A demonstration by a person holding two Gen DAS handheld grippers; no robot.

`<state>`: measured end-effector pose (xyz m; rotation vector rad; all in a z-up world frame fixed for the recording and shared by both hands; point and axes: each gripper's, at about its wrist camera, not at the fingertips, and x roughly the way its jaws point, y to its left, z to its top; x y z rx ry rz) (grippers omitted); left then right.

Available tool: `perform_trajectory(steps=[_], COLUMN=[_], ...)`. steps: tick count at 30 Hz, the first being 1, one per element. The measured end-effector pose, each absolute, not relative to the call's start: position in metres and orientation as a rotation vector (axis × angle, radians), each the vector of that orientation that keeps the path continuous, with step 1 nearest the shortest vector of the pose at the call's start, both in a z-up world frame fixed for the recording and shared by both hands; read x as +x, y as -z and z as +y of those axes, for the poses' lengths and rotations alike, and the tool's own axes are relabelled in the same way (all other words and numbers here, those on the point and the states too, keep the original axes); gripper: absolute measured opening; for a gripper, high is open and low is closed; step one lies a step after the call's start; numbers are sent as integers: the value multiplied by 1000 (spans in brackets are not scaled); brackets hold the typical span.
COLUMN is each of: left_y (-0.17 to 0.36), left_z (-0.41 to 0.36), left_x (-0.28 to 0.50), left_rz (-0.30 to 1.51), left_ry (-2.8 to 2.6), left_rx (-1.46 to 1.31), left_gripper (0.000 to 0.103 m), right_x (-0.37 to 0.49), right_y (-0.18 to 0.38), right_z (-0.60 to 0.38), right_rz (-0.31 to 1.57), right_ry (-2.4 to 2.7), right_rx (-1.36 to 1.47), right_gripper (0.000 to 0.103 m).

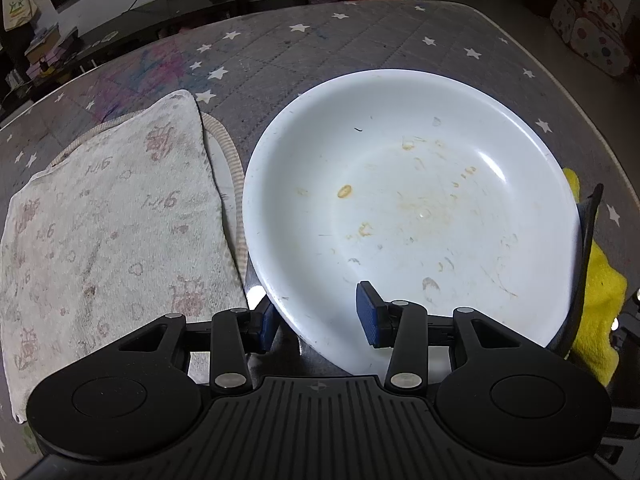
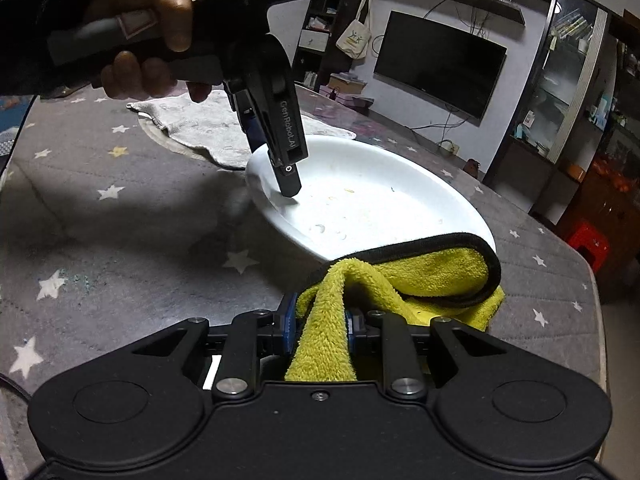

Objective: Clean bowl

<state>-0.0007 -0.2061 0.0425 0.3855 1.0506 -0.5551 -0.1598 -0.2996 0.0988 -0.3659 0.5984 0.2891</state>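
Right wrist view: right gripper (image 2: 320,326) nearly closed, pinching a soft yellow cloth (image 2: 400,276) that flops against the bowl (image 2: 380,208) rim. Beyond, left gripper (image 2: 276,160) straddles the opposite rim, one finger inside, grip unclear. Bowl looks stiff, glossy, likely slippery; rim seems the best hold.

One white bowl (image 1: 404,216) sits on the table (image 1: 360,40), near its middle. Two cloths are in view: one pale printed towel (image 1: 108,232) lying flat toward the table's left edge, and one yellow cloth (image 2: 400,280) with a dark border (partly draped over the bowl's rim). Two grippers are counted, the left gripper (image 2: 280,176) and the right gripper (image 2: 320,326), each with two fingers. One hand (image 2: 148,32) shows. The bowl holds several small yellowish smears, too scattered to count exactly.
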Motion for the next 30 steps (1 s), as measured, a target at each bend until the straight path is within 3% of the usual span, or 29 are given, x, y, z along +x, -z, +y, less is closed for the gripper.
perform_trajectory(steps=[30], left_y=[-41], left_z=[-219], left_x=[14], left_rz=[1030], left_ry=[588], left_rx=[467], left_gripper=[46], right_x=[-119], right_y=[-84], right_z=[-339], right_rz=[602], right_ry=[-173], right_rx=[-454], right_gripper=[25])
